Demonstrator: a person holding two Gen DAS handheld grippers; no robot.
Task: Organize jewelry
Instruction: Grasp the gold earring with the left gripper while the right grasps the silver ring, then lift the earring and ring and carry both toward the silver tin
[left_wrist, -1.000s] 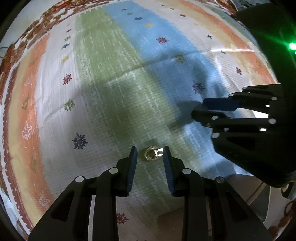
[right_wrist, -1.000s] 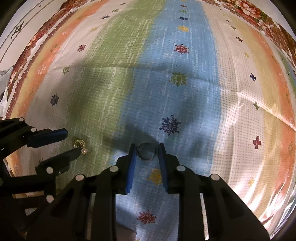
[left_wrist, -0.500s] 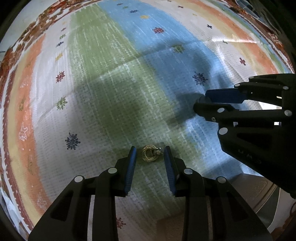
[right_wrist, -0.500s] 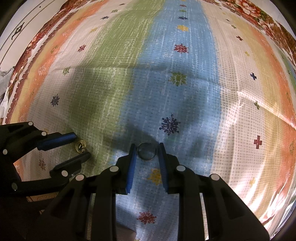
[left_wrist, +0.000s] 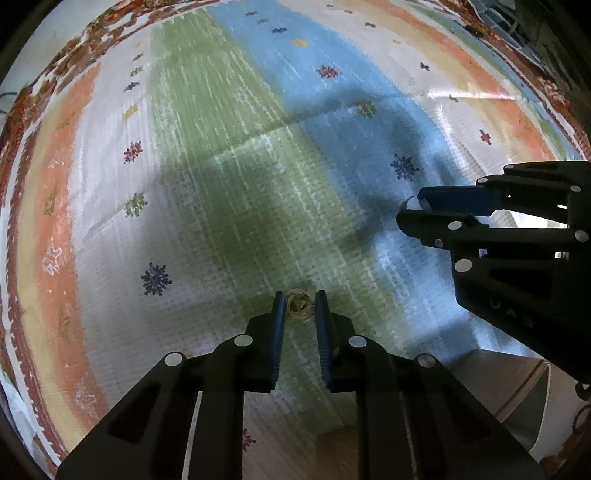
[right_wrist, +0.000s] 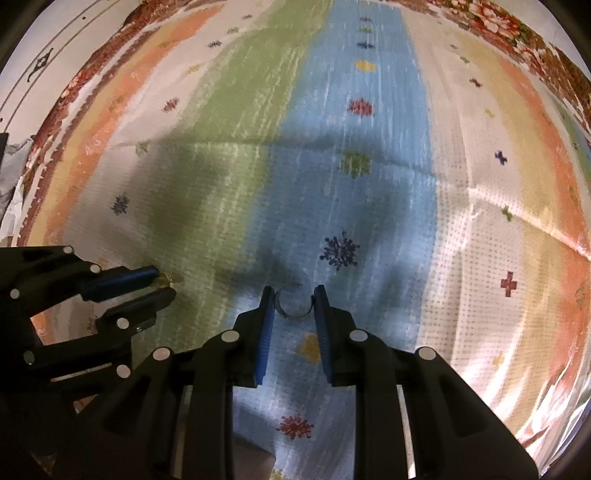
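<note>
- Left gripper (left_wrist: 299, 306) points steeply down at the striped cloth (left_wrist: 221, 166), its jaws closing on a small gold ring (left_wrist: 298, 309) that sits between the blue pads at their tips; both pads look to be touching its sides.
- Seen from the left wrist, the gold ring stands tilted up on its edge, its opening facing the camera and a knobby ornament across its front; which way the ornament points I cannot tell.
- Right gripper (right_wrist: 293, 304) also aims steeply down, its pads pinching a thin silver ring (right_wrist: 293, 304) over the blue stripe.
- From the right wrist the silver ring shows as a hoop held edge to edge across the jaws, its far rim lifted off the cloth.
- Each camera catches the other gripper from the side: the right-wrist view shows only a gold glint at the left tips, the left-wrist view only a sliver of silver.
- Farther off, the cloth's green, blue and orange stripes run away to a red floral border (right_wrist: 509, 29).
</note>
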